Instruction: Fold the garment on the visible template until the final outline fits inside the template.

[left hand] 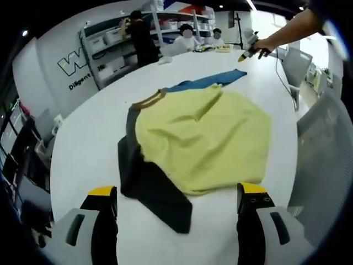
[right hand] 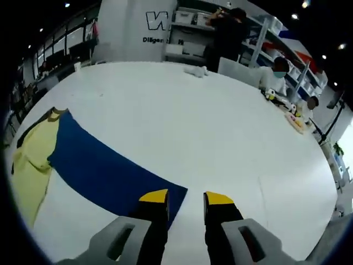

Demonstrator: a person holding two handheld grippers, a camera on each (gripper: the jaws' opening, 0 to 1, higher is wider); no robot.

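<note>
Yellow garment (left hand: 204, 138) lies on the white table (left hand: 83, 149), covering most of the blue template (right hand: 105, 165); left gripper (left hand: 176, 201) hangs released before it, right gripper (right hand: 185, 200) narrowly parted, holding nothing

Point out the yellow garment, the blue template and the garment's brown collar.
yellow garment (left hand: 207, 138), left gripper view, middle of the yellow body.
blue template (right hand: 105, 165), right gripper view, middle of the blue sheet.
brown collar (left hand: 150, 100), left gripper view, on the neckband.
</note>
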